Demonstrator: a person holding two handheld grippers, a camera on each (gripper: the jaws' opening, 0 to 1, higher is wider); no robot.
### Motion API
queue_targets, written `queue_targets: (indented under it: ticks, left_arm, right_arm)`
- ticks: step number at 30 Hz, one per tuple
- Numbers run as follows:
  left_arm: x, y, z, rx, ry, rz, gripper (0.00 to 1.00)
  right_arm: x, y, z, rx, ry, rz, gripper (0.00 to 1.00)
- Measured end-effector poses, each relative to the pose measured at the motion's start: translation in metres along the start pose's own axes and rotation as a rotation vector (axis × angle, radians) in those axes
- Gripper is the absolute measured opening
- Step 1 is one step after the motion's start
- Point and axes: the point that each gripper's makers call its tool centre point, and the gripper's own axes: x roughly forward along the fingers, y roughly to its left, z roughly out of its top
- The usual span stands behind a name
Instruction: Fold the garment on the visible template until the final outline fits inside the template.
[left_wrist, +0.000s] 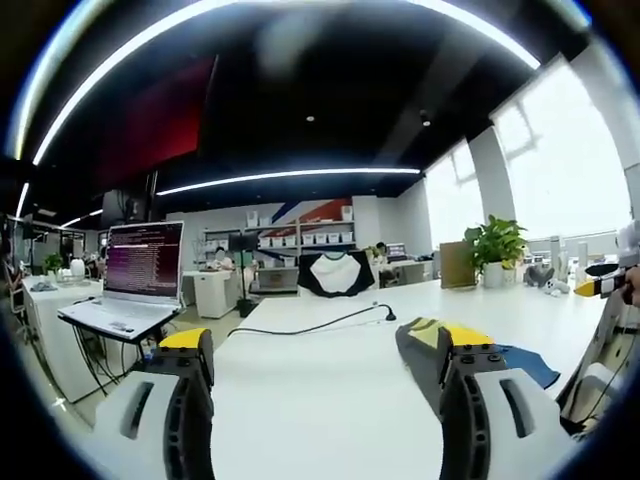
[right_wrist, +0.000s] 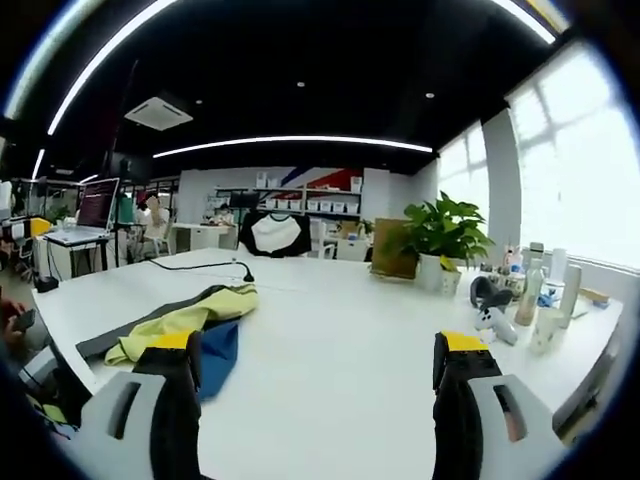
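- Yellow, grey and blue cloth, the garment (right_wrist: 185, 325), lies crumpled in a heap on the white worktop (right_wrist: 340, 330), not yet spread flat; I cannot make out any template.
- Left tool (left_wrist: 325, 365) hangs above the worktop with jaws wide and empty, the garment just beside its right jaw.
- Right tool (right_wrist: 320, 370) is likewise wide and empty, the cloth by its left jaw.
- Best first move, I judge: lower both tools, pinch two separate edges, and pull the heap flat before any fold.
- Keep clear of the black cable (right_wrist: 205, 266) nearby.
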Motion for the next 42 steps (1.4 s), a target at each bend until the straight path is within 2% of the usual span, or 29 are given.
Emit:
queue_targets:
  ticks: [3, 12, 16, 22, 34, 42]
  left_arm:
    - [0.0, -0.003, 0.002, 0.015, -0.002, -0.004, 0.98]
    - [0.002, -0.004, -0.001, 0.018, 0.015, -0.009, 0.99]
    - [0.003, -0.003, -0.002, 0.016, 0.016, -0.009, 0.99]
    - [0.004, -0.006, -0.004, 0.007, 0.019, -0.022, 0.99]
    - [0.006, -0.006, -0.007, 0.009, 0.028, -0.025, 0.99]
    - [0.009, -0.008, -0.011, 0.007, 0.042, -0.029, 0.99]
  right_arm:
    - [-0.003, -0.005, 0.006, 0.005, -0.013, -0.021, 0.99]
    - [-0.006, -0.013, 0.005, 0.024, -0.01, -0.041, 0.99]
    - [-0.004, -0.01, 0.007, 0.023, -0.026, -0.036, 0.99]
    - [-0.002, -0.003, 0.006, 0.022, -0.018, -0.011, 0.99]
    - [-0.001, 0.0, 0.005, -0.006, -0.011, -0.02, 0.99]
    - [0.003, 0.005, 0.007, -0.001, -0.005, -0.001, 0.99]
